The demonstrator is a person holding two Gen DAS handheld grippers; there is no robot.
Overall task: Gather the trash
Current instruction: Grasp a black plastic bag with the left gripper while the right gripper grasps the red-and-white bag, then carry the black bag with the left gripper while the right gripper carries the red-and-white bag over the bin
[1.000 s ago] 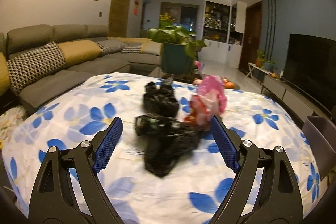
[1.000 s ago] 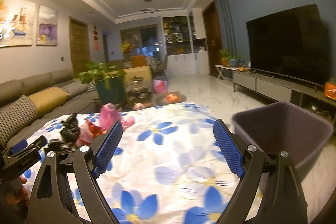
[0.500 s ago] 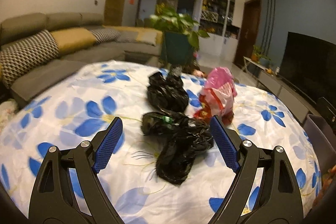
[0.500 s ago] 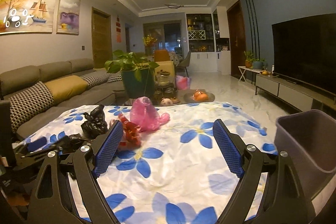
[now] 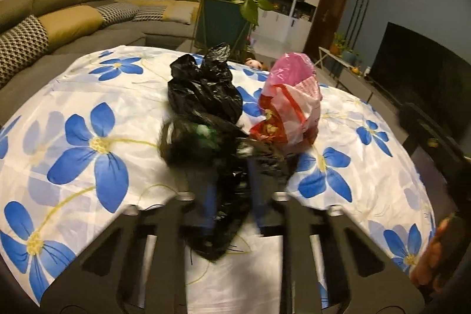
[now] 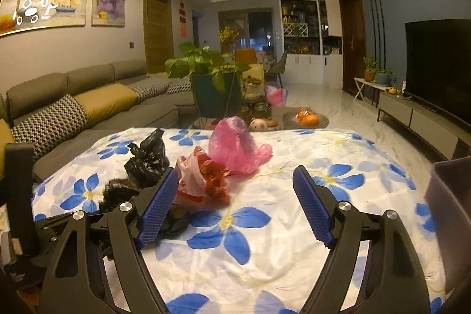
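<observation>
Trash bags in a heap mid-table, on a white tablecloth (image 5: 88,96) printed with blue flowers. Had the left claw (image 5: 231,175) narrowed around the nearest black bag (image 5: 188,140), blue pads pressed into its crumpled tail; blurred there, so could not make out the exact hold. Behind it and touching, a second black bag (image 5: 203,90); just to the right, a red-and-white bag (image 5: 288,114), with a pink bag (image 5: 291,69) beyond. Held the right claw (image 6: 235,171) spread wide and empty, low over the cloth beside the red-and-white bag. Off the table's right edge, well apart from the heap, a grey bin (image 6: 450,196). Judged the step in hand as lifting the nearest black bag clear. Best done with a firm pinch on bunched plastic, not one thin layer, then a straight lift before any swing toward the bin, to avoid dragging the neighbouring bags. Worth guarding against: film slipping from the pads, or contents spilling out.
</observation>
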